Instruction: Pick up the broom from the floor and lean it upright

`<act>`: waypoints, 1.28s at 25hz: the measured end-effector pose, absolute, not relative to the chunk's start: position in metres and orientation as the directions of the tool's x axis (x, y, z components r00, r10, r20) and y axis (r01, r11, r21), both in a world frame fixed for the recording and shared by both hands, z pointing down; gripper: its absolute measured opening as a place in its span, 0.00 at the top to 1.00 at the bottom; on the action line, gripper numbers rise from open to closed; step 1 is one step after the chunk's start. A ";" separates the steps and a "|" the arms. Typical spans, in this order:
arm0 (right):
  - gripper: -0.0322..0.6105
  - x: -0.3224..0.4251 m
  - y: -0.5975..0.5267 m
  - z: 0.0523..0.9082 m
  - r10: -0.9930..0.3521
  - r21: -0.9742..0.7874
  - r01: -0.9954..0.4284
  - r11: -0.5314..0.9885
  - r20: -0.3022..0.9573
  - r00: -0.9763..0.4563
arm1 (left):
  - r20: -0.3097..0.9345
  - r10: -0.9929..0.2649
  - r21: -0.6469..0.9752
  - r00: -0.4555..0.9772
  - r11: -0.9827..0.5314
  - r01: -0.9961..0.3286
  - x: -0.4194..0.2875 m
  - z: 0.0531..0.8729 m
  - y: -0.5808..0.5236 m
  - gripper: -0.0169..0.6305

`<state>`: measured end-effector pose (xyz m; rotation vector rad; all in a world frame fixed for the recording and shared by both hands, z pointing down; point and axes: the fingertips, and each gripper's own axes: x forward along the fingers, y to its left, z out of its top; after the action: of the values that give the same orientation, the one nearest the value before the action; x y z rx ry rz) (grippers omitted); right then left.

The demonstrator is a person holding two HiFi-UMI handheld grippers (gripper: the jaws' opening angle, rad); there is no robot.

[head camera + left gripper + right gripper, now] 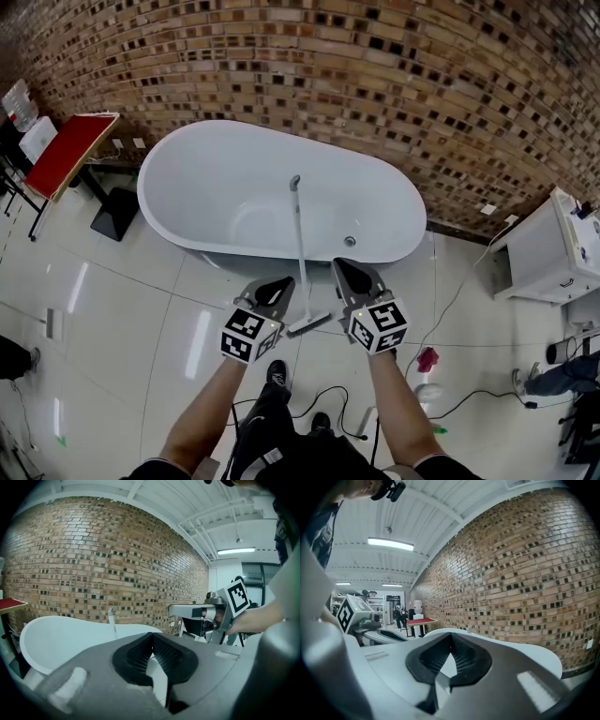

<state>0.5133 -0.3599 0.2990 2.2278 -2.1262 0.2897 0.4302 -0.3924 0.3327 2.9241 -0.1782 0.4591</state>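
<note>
The broom (301, 253) stands upright, its long pale handle leaning on the rim of the white bathtub (155, 169) and its brush head (309, 324) on the floor. My left gripper (284, 282) hovers just left of the handle, shut and empty. Just right of it my right gripper (339, 265) is likewise shut with nothing held. Neither touches the broom. In the left gripper view the shut jaws (152, 634) point at the tub, where the handle top (112, 620) pokes up, and the right gripper (187, 609) shows alongside. The right gripper view shows its closed jaws (451, 634) before the brick wall.
A brick wall (375, 84) runs behind the tub. A red-topped table (70, 150) stands at the left, a white cabinet (544, 253) at the right. Cables (450, 300) and a small red item (427, 358) lie on the glossy tiles. My shoe (277, 373) is below the broom head.
</note>
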 end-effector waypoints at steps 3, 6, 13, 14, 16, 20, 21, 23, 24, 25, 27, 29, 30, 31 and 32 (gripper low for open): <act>0.94 0.495 -0.323 0.279 -0.990 -0.110 -0.994 -0.024 0.138 0.008 | 0.294 -0.112 0.166 0.949 -0.972 -0.166 0.420 0.311 -0.358 0.97; 0.94 0.472 -0.280 0.262 -0.992 -0.130 -0.991 0.016 0.124 -0.032 | 0.261 -0.125 0.187 0.957 -0.966 -0.178 0.407 0.290 -0.318 0.97; 0.94 0.450 -0.198 0.221 -0.995 -0.145 -0.987 0.066 0.071 -0.077 | 0.226 -0.151 0.142 0.962 -0.972 -0.186 0.388 0.248 -0.242 0.97; 0.94 0.448 -0.190 0.218 -0.995 -0.148 -0.986 0.072 0.061 -0.082 | 0.222 -0.154 0.139 0.963 -0.972 -0.188 0.385 0.244 -0.234 0.97; 0.94 0.443 -0.177 0.211 -0.995 -0.156 -0.984 0.085 0.042 -0.092 | 0.214 -0.158 0.135 0.964 -0.973 -0.189 0.379 0.236 -0.219 0.97; 0.94 0.429 -0.159 0.203 -0.993 -0.168 -0.979 0.117 0.014 -0.121 | 0.211 -0.168 0.125 0.963 -0.972 -0.197 0.367 0.225 -0.196 0.97; 0.94 0.426 -0.157 0.200 -0.992 -0.169 -0.978 0.125 0.008 -0.128 | 0.210 -0.173 0.122 0.962 -0.972 -0.201 0.365 0.222 -0.193 0.97; 0.94 0.421 -0.152 0.196 -0.990 -0.170 -0.976 0.138 -0.001 -0.140 | 0.209 -0.184 0.118 0.961 -0.970 -0.211 0.361 0.218 -0.189 0.97; 0.94 0.418 -0.149 0.195 -0.990 -0.170 -0.975 0.143 -0.004 -0.144 | 0.209 -0.189 0.118 0.959 -0.969 -0.217 0.359 0.216 -0.187 0.97; 0.94 0.415 -0.147 0.193 -0.989 -0.171 -0.974 0.147 -0.005 -0.148 | 0.211 -0.195 0.118 0.958 -0.968 -0.223 0.357 0.215 -0.185 0.97; 0.94 0.409 -0.143 0.192 -0.988 -0.166 -0.974 0.154 -0.001 -0.156 | 0.213 -0.205 0.118 0.955 -0.965 -0.233 0.351 0.213 -0.183 0.97; 0.94 0.404 -0.142 0.190 -0.986 -0.157 -0.974 0.162 0.005 -0.165 | 0.209 -0.212 0.117 0.955 -0.964 -0.239 0.347 0.210 -0.182 0.97; 0.94 0.401 -0.143 0.189 -0.986 -0.154 -0.974 0.166 0.006 -0.169 | 0.206 -0.212 0.117 0.955 -0.964 -0.240 0.345 0.209 -0.181 0.97; 0.94 0.398 -0.143 0.189 -0.985 -0.151 -0.974 0.170 0.008 -0.173 | 0.205 -0.212 0.118 0.956 -0.964 -0.239 0.343 0.208 -0.180 0.97; 0.94 0.396 -0.142 0.189 -0.984 -0.150 -0.974 0.172 0.010 -0.175 | 0.204 -0.210 0.119 0.956 -0.964 -0.237 0.342 0.208 -0.179 0.97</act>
<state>0.3959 -0.1422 0.1887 2.0718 -2.4715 0.1972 0.3416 -0.1788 0.2084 2.9654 -0.3403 0.2862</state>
